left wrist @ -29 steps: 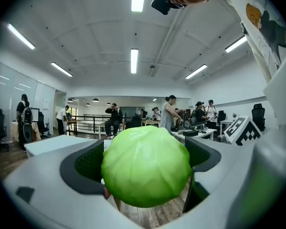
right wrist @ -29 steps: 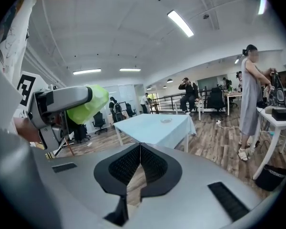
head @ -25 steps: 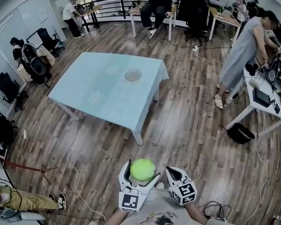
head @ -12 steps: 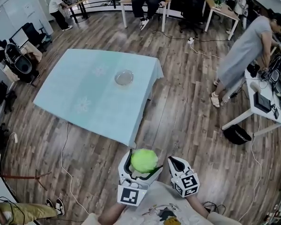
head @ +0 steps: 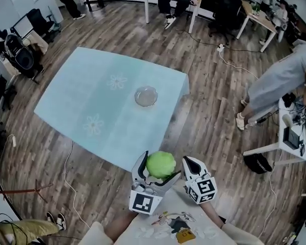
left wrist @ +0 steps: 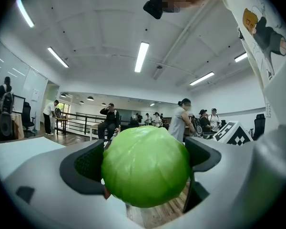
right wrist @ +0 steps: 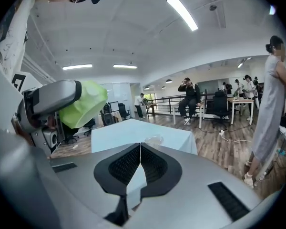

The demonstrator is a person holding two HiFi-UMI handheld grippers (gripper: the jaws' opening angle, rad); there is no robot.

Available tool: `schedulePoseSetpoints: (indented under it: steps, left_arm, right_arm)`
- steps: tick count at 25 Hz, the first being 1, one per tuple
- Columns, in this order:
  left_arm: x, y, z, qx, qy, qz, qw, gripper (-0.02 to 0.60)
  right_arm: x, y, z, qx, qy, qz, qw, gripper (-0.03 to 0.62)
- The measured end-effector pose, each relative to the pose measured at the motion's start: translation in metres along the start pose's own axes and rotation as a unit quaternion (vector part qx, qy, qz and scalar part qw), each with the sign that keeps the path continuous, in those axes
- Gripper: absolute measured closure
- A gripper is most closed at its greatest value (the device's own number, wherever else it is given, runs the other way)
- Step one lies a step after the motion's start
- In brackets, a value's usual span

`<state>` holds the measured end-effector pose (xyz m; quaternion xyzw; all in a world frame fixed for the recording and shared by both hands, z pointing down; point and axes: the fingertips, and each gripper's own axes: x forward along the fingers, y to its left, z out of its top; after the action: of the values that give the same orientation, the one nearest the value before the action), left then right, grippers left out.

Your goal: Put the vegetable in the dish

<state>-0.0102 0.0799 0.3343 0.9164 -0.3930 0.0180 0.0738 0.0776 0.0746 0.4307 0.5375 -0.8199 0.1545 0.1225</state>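
A round green cabbage (head: 160, 164) sits between the jaws of my left gripper (head: 158, 171), which is shut on it just short of the table's near edge. In the left gripper view the cabbage (left wrist: 146, 165) fills the gap between both dark pads. My right gripper (head: 189, 168) hangs beside it on the right, shut and empty; its pads (right wrist: 141, 165) meet in the right gripper view. A clear glass dish (head: 146, 96) stands on the light blue table (head: 92, 93), toward its right side, and the dish (right wrist: 154, 140) shows faintly past the right jaws.
The table stands on a wooden floor. A person in grey (head: 280, 86) bends by a white desk (head: 290, 131) at the right. A black bag (head: 257, 162) lies on the floor there. Cables (head: 71, 188) trail over the floor on the left. Seated people and chairs are at the back.
Both grippers with the cabbage have come closer to the table, whose near edge now lies just ahead of them. The person in grey has bent forward.
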Motion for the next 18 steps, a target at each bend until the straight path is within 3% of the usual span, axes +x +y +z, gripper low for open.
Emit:
schedulePoseSetpoints:
  steps: [9,13,18]
  left_arm:
    - [0.045,0.079,0.003,-0.018,-0.005,0.094,0.9954,0.044]
    - [0.069,0.118,-0.008,-0.027,0.019,0.149,0.9883,0.044]
    - [0.117,0.175,-0.020,-0.041,0.039,0.218,0.9744,0.044]
  right_arm:
    - [0.095,0.007,0.022,-0.031,0.029,0.109,0.993,0.574]
    - [0.147,-0.002,0.022,-0.029,0.064,0.166,0.984,0.574]
    - [0.215,-0.041,0.040,-0.049,0.099,0.204,0.973,0.574]
